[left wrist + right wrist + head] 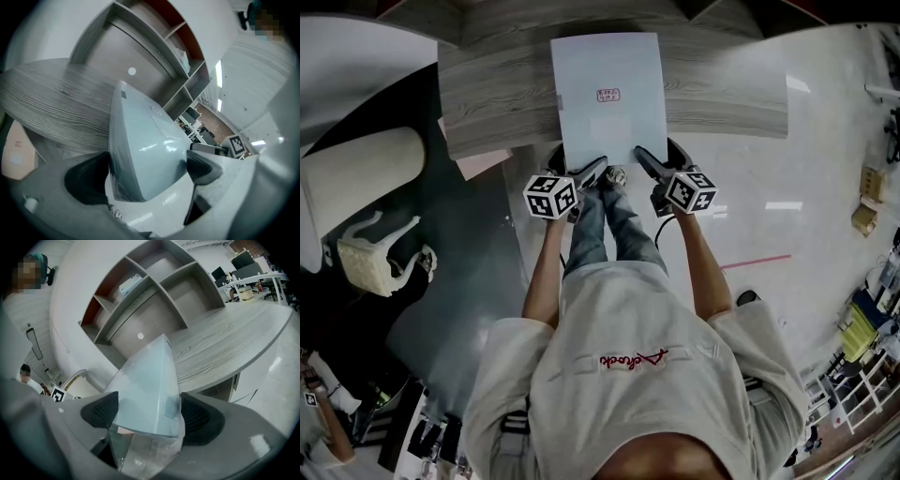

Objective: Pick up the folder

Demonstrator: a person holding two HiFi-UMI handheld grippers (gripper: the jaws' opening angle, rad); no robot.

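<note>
A pale blue folder lies flat on the grey wooden table, its near end sticking out over the table's edge toward me. My left gripper is at the folder's near left corner and my right gripper at its near right corner. In the left gripper view the folder sits between the wide jaws of the left gripper, and the dark pads do not press on it. In the right gripper view the folder's corner likewise rests loose between the spread jaws of the right gripper.
A pink sheet pokes out under the table's left edge. A white seat and a white stool stand on the left. Beyond the table is a curved shelf unit. My legs stand below the folder's edge.
</note>
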